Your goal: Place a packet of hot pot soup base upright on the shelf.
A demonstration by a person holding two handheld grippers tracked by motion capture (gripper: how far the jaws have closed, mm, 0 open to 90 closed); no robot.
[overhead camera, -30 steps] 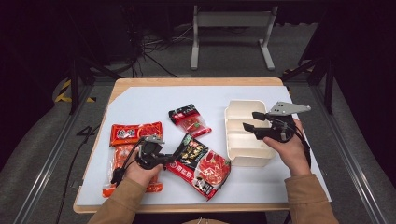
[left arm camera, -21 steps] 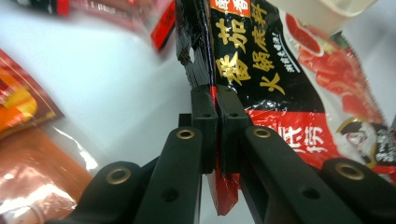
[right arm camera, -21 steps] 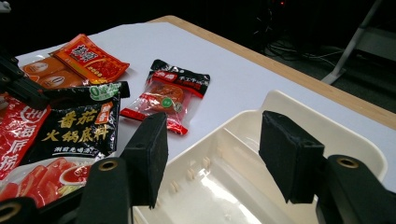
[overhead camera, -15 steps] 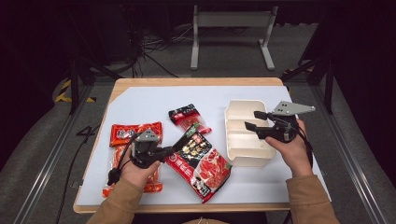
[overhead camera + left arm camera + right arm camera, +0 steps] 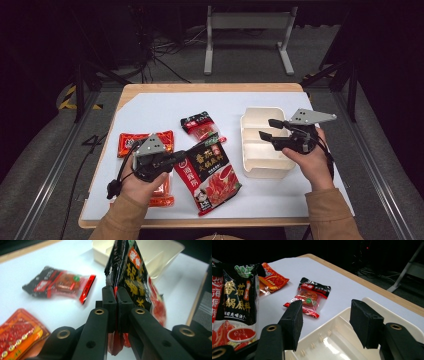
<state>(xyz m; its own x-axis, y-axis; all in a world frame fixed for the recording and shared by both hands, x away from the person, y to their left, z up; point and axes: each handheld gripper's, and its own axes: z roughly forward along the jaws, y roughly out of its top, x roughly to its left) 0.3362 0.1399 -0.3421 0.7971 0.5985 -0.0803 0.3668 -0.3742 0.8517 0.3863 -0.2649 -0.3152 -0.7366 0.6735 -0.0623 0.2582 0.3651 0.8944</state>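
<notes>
My left gripper (image 5: 180,159) is shut on the edge of a large black-and-red sauce packet (image 5: 212,172), which hangs lifted over the front middle of the white mat. In the left gripper view the jaws (image 5: 116,293) pinch the packet (image 5: 135,282) flat between them. My right gripper (image 5: 265,129) hovers open over the left side of a cream divided tray (image 5: 265,172), with nothing between its pads (image 5: 294,320). In the right gripper view the packet (image 5: 235,305) stands at the left and the tray (image 5: 374,301) lies below the jaws.
A small black-and-red packet (image 5: 201,127) lies mid-mat. An orange packet (image 5: 145,141) lies at the left, and another (image 5: 162,192) is partly under the left hand. The mat's far half is bare. The table's wooden edge (image 5: 210,87) runs along the back.
The left gripper has risen with the large packet, lifting it off the mat and carrying it slightly right. The right gripper has stayed over the tray.
</notes>
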